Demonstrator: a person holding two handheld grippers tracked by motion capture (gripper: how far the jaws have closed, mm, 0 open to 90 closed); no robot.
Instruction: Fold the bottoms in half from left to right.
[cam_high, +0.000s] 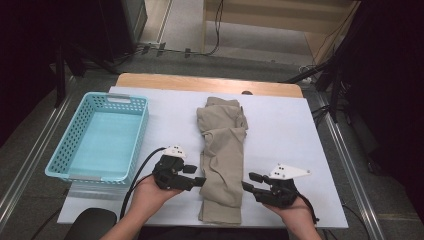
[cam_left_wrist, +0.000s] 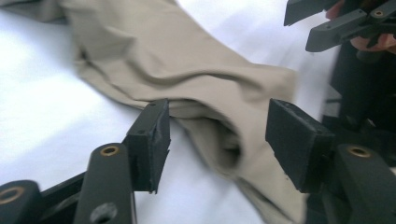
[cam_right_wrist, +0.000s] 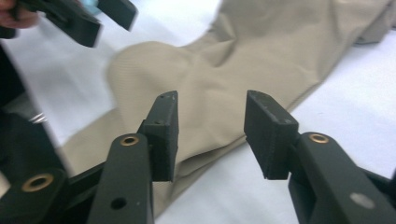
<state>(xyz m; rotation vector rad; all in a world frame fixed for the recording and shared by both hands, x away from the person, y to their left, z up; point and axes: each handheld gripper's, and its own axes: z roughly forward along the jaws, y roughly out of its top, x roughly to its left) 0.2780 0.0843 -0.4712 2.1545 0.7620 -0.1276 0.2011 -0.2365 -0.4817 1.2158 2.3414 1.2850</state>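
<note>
The tan cloth (cam_high: 222, 150) is soft, light and floppy, so both wide-apart, empty tools, left (cam_high: 199, 181) and right (cam_high: 248, 186), should pinch its thick side folds at 3 and 9 o'clock.

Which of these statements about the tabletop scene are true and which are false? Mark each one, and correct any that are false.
1. The beige garment lies on the white table, between the two grippers. True.
2. The blue basket holds folded clothes. False: it is empty.
3. The left gripper has its jaws apart, not clamped on the cloth. True.
4. The right gripper lifts the garment off the table. False: its jaws stand open beside the cloth, which lies flat.
5. The basket stands to the right of the garment in the high view. False: it stands to its left.
</note>
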